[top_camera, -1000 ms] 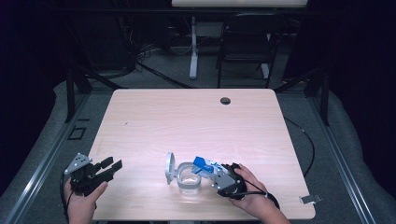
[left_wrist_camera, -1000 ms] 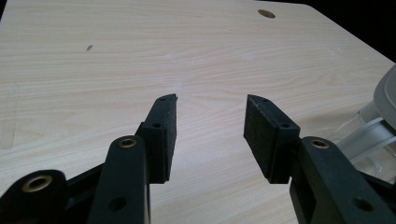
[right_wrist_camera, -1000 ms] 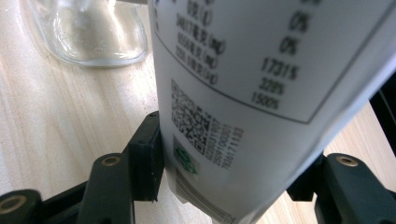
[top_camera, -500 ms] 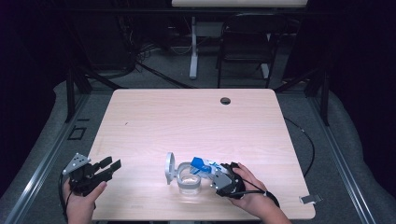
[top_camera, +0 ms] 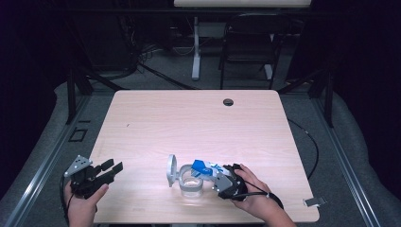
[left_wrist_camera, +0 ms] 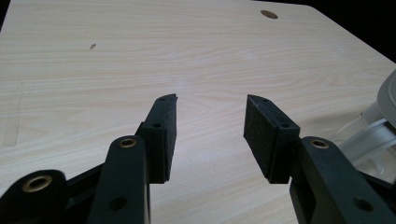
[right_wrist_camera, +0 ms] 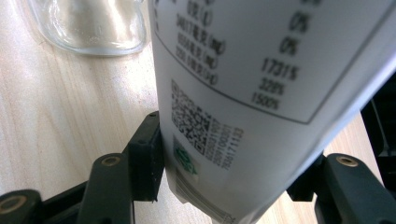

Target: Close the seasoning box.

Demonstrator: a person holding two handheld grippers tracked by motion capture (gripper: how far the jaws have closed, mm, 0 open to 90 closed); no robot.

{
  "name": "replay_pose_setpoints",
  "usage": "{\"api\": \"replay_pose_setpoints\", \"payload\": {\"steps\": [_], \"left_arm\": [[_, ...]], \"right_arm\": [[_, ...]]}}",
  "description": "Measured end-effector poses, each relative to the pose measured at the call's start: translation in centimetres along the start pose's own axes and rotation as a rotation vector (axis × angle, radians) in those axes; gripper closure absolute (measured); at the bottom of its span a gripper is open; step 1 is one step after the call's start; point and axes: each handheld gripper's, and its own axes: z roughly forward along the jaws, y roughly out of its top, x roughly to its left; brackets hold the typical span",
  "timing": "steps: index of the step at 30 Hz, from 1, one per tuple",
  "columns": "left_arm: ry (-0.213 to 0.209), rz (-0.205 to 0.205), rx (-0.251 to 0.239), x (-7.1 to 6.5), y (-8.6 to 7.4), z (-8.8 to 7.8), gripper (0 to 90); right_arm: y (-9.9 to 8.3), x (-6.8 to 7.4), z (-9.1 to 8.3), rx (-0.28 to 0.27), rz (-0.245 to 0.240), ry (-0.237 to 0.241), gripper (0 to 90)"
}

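A clear glass jar [top_camera: 191, 185] stands near the table's front edge, its hinged lid [top_camera: 171, 169] swung open to the left. Right of it, my right gripper [top_camera: 218, 176] is shut on a blue-and-white packet [top_camera: 204, 167], which is tilted toward the jar's mouth. In the right gripper view the packet [right_wrist_camera: 261, 84] shows a printed table and a square code between the jaws of the right gripper [right_wrist_camera: 229, 154], with the jar [right_wrist_camera: 93, 28] just beyond. My left gripper [top_camera: 110, 166] rests open at the table's front left corner. The left gripper [left_wrist_camera: 211, 105] has nothing between its pads; the jar [left_wrist_camera: 379, 130] sits at that view's right edge.
The pale wooden table [top_camera: 198, 123] has a round cable hole [top_camera: 228, 101] near its far edge. A chair [top_camera: 248, 45] and a desk leg [top_camera: 196, 47] stand behind it. A cable [top_camera: 309, 142] runs along the floor at the right.
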Motion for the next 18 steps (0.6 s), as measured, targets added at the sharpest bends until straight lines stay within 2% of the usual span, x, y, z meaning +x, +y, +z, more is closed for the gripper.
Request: {"api": "replay_pose_setpoints", "payload": {"steps": [18], "left_arm": [[0.002, -0.005, 0.000, 0.07, -0.06, 0.01, 54.7]], "right_arm": [[0.40, -0.20, -0.22, 0.022, -0.059, -0.016, 42.1]]}}
